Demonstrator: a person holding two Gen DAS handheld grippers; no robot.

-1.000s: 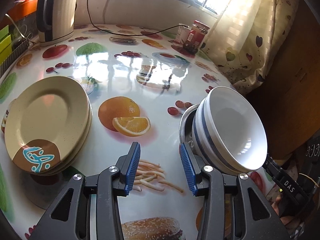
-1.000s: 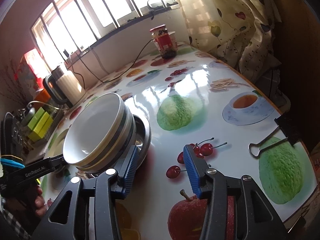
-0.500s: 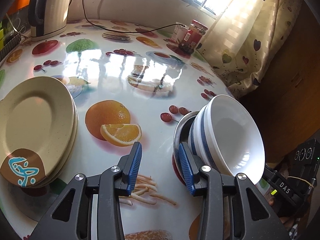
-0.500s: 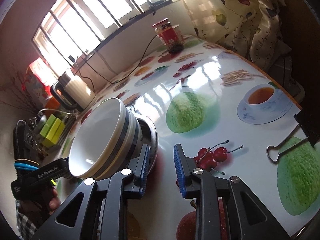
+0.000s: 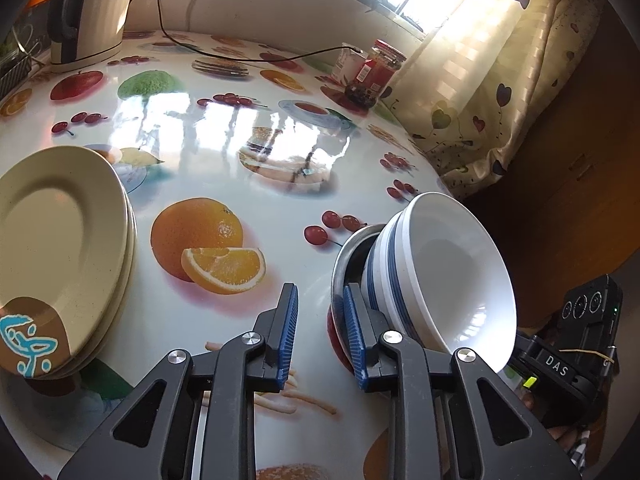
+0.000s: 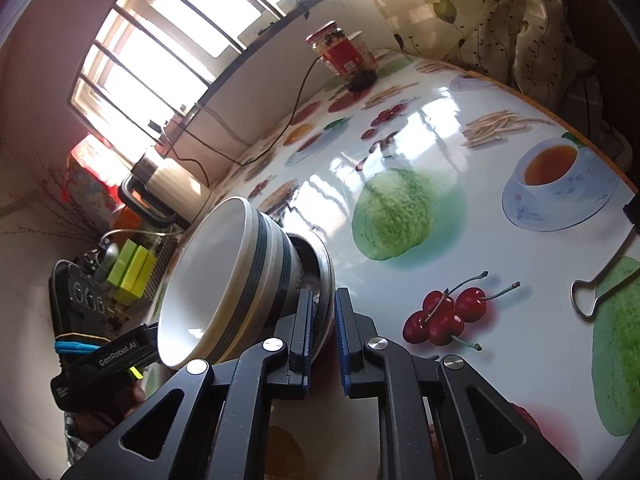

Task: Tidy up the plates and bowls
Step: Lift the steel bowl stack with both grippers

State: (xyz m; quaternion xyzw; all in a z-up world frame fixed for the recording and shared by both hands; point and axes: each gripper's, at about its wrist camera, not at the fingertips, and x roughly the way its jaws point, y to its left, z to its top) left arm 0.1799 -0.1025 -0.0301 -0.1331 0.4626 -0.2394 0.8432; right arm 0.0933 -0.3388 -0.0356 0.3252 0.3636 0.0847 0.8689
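Note:
A stack of white bowls with blue bands (image 5: pixel 448 276) sits tilted inside a steel bowl (image 5: pixel 340 256) near the table's right edge. My left gripper (image 5: pixel 320 332) is at the steel bowl's near-left rim. Its jaws are closing with the rim between them, close to the right pad, and the left pad stands clear of it. In the right wrist view the white bowls (image 6: pixel 224 280) lean left, and my right gripper (image 6: pixel 323 334) is shut on the steel bowl's rim (image 6: pixel 326 276). A stack of beige plates (image 5: pixel 60 240) lies at the left.
A kettle (image 5: pixel 88 8) with a black cord stands at the back left, and a red-labelled jar (image 5: pixel 376 68) at the back near the curtain (image 5: pixel 500 80). A binder clip (image 6: pixel 600 292) lies near the table's right edge. The fruit-print tablecloth (image 5: pixel 240 152) is bare between plates and bowls.
Both pairs of jaws have narrowed. The right gripper has shut on the steel bowl's rim and the bowl stack leans further over. The left gripper has edged up to the bowl's rim.

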